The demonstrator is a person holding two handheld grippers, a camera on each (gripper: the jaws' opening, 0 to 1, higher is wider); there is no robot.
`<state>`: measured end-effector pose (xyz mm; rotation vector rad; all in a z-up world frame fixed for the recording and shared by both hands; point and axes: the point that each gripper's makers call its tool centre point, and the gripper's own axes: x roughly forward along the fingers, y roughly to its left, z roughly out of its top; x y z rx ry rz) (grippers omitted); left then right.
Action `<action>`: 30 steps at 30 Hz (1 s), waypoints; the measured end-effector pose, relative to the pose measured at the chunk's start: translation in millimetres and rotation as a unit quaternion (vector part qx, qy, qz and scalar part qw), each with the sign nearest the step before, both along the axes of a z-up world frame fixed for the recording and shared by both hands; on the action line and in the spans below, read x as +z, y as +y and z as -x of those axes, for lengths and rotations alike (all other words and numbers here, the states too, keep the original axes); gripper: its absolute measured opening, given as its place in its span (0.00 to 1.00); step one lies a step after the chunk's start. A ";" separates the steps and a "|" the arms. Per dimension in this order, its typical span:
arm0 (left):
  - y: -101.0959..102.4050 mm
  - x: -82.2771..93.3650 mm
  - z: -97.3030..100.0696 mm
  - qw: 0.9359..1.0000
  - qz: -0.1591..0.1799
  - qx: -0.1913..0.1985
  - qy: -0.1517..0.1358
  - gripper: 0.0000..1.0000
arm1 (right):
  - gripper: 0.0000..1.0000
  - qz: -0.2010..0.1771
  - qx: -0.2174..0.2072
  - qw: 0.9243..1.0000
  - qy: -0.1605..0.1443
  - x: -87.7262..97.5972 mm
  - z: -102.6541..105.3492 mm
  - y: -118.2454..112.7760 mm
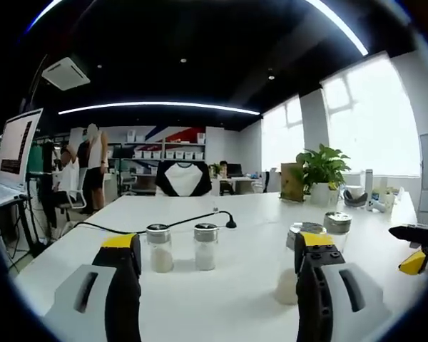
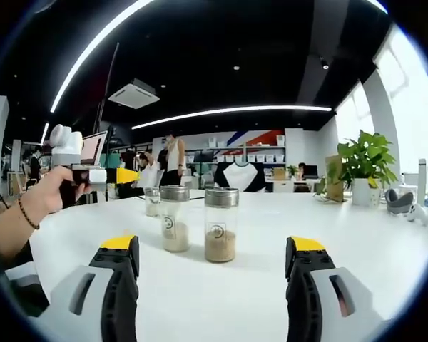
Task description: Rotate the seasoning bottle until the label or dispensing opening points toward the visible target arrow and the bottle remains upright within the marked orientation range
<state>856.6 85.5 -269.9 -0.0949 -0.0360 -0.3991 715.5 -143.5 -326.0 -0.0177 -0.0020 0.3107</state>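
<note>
- Right gripper point(image 2: 214, 267): fingers point(image 2: 118, 260) spread wide, grasping nothing, poised low over the white counter point(image 2: 357, 242).
- Seasoning bottle with brown contents point(image 2: 220, 225): stood upright on the counter, straight ahead of the right gripper and close to the midline of the gap between its fingers, apart from both.
- Second bottle with pale contents point(image 2: 175, 218): upright, just beside the brown one on its left and slightly farther back; a third small bottle point(image 2: 153, 201) stood behind it.
- Long axis of each bottle: vertical, lids up; small round label marks faced the right gripper view.
- Left gripper point(image 1: 217, 267): fingers point(image 1: 121, 260) likewise released and empty. Two small bottles point(image 1: 159, 248) and point(image 1: 205, 246) stood ahead between them; a further jar point(image 1: 289, 274) sat just beside its right-hand finger, partly hidden.
- Judgement: the right gripper looked better lined up on the brown bottle, needing chiefly a straight advance.
- Target arrow: not discernible on the counter.
</note>
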 end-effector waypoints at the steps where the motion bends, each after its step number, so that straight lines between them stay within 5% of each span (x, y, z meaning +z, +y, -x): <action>1: 0.3 -0.7 -3.2 1.000 -0.006 0.001 0.000 0.93 | 0.86 -0.001 -0.001 1.000 0.000 0.0 0.0 -0.7; 4: -1.1 -5.1 -12.1 0.999 -0.040 0.009 0.000 0.92 | 0.85 -0.001 -0.004 1.000 0.000 0.0 1.0 -3.6; 13: -7.3 -16.4 -52.4 1.000 -0.030 0.001 0.004 0.85 | 0.85 0.000 -0.006 1.000 -0.003 2.9 5.9 -3.4; 18: -16.6 -20.7 -64.5 0.999 -0.044 -0.012 -0.018 0.76 | 0.85 -0.003 -0.008 1.000 -0.003 3.9 7.7 -4.2; 30: -29.3 -44.1 -97.5 0.998 -0.057 -0.017 0.007 0.64 | 0.85 -0.002 -0.008 1.000 -0.002 6.8 9.9 -4.3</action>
